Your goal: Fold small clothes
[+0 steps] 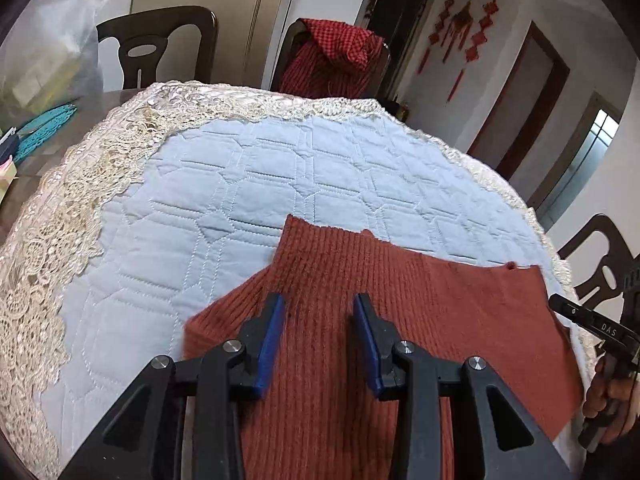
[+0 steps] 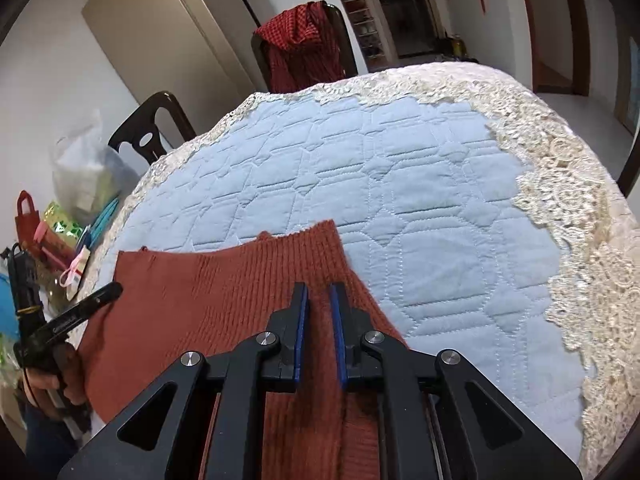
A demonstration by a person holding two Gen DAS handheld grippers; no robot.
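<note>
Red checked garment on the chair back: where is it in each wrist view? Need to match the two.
Left wrist: the red checked garment hangs over a dark chair at top centre, beyond the table's far lace edge.
Right wrist: the red checked garment is at top, slightly left of centre, again past the far edge.
Shared landmark: the rust ribbed knit on the blue quilted cover.

Rust ribbed sweater point(image 1: 360, 320) — pale-blue quilted cloth point(image 1: 240, 184)

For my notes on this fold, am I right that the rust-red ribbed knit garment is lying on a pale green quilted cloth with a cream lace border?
Not quite: in the right wrist view, the quilted cloth under the rust-red ribbed knit garment is pale blue, not green. Its cream lace border is as you said.
</note>
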